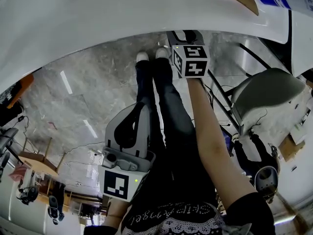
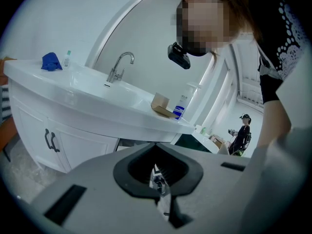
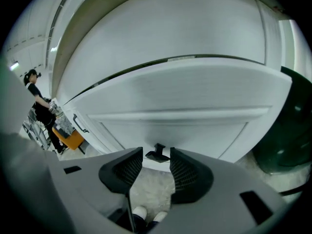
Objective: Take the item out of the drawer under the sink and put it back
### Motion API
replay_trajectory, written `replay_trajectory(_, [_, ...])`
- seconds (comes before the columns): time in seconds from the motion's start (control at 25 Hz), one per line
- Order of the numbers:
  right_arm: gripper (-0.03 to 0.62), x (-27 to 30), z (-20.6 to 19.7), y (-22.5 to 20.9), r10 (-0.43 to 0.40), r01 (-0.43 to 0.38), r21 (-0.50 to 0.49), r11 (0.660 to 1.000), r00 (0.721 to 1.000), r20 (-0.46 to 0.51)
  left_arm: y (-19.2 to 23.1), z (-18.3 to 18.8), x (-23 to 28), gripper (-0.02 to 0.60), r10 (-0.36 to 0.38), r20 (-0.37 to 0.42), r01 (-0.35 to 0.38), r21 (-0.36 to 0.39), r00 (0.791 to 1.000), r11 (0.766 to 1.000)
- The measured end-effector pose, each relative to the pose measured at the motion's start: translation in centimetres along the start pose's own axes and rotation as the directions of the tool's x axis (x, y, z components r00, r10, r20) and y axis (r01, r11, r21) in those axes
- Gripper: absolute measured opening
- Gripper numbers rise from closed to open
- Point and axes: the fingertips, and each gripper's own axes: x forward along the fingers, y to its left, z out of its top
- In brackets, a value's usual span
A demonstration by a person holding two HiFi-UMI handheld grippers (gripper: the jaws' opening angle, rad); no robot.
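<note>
Right jaws: in the right gripper view, my right gripper (image 3: 156, 165) stands wide apart and pinches nothing. The small black pull handle (image 3: 158, 154) sits just past the tips at 12 o'clock, centred in the gap.
White front: the white panelled drawer front (image 3: 195, 130) under the sink is shut, so I judge the item lies behind it. No view shows it.
Handle grab: I take the step in hand to be gripping that handle. I'd ease forward until the ribbed pads flank it, close squarely, then pull straight back — an off-centre bite could slip off so small a pull.
Left jaws: in the left gripper view, my left gripper (image 2: 157, 168) is closed, pads together on nothing, well apart from the cabinet.
Sink top: the curved white basin counter (image 2: 73, 89) runs from 9 towards 3 o'clock, with the chrome tap (image 2: 119, 67) at 11 o'clock.
Head view: the right gripper reaches to 12 o'clock and the left hangs near 7 o'clock beside my legs.
Hidden: the cabinet's white edge cuts off the right tips in the head view. I can't tell whether a pad already touches the handle — nor whether this front slides or swings.
</note>
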Motion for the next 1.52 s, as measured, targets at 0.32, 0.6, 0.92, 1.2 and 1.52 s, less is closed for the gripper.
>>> replay_trajectory(0.32, [0.165, 0.1, 0.2, -0.3, -0.032, 0.031, 0.048, 0.998, 0.999, 0.015, 0.1, -0.2, -0.4, 0.005, 0.001, 0.001, -0.001, 0.000, 1.000, 1.000])
replay_trajectory(0.6, [0.158, 0.3, 0.3, -0.3, -0.033, 0.033, 0.034, 0.999, 0.999, 0.011, 0.2, -0.5, -0.8, 0.005, -0.015, 0.001, 0.015, 0.013, 1.000, 1.000])
replay_trajectory(0.92, [0.156, 0.0, -0.1, -0.3, -0.033, 0.033, 0.031, 0.999, 0.999, 0.015, 0.3, -0.3, -0.4, 0.005, 0.000, -0.004, 0.000, -0.005, 1.000, 1.000])
replay_trajectory(1.2, [0.155, -0.9, -1.3, -0.1, -0.034, 0.034, 0.028, 0.999, 0.999, 0.014, 0.2, -0.4, -0.5, 0.005, -0.008, -0.005, 0.008, 0.001, 1.000, 1.000])
replay_trajectory(1.52, [0.155, -1.7, -2.3, 0.0, -0.036, 0.036, 0.025, 0.999, 0.999, 0.006, 0.0, 0.1, -0.4, 0.005, -0.015, 0.004, 0.015, 0.006, 1.000, 1.000])
